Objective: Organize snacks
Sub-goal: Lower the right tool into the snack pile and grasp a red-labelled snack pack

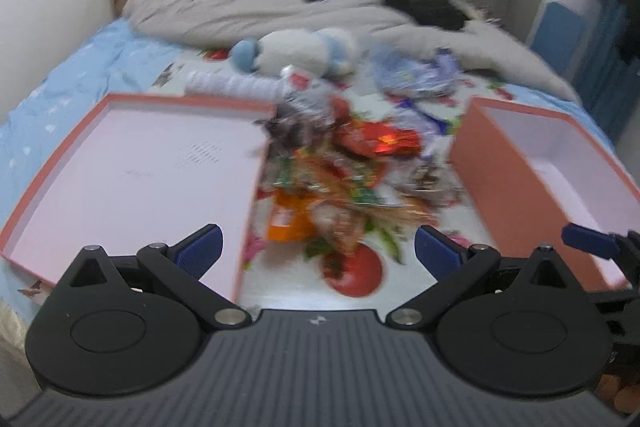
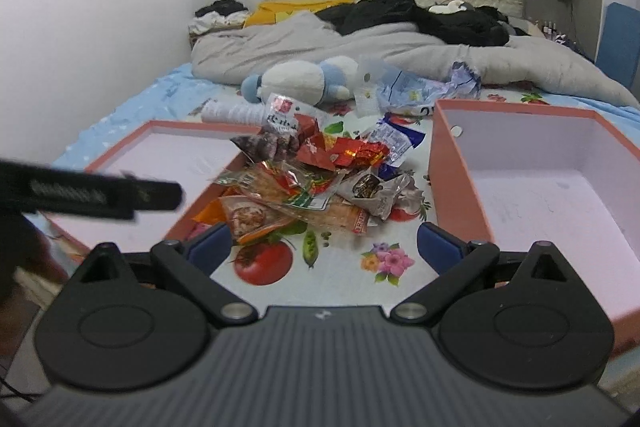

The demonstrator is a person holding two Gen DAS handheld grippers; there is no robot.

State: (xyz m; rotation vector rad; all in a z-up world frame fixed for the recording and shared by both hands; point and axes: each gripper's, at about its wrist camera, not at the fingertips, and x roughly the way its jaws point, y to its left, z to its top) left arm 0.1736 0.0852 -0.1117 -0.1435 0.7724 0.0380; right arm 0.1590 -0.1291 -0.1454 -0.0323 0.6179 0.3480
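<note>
On the bed, my deep salmon-pink cardboard box (image 2: 460,171) and its shallow lid-like tray (image 2: 132,147) hold no snacks yet, the heap of crinkly snack packets (image 2: 304,179) lies between them untouched, and my left gripper (image 1: 318,247) and right gripper (image 2: 324,241) gape wide, holding nothing.

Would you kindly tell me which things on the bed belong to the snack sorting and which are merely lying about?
For the job:
- snack pile
- shallow pink lid
- deep pink box
- left gripper and right gripper, both open and empty

Lying about:
- plush toy
- grey duvet
- black clothes
</note>
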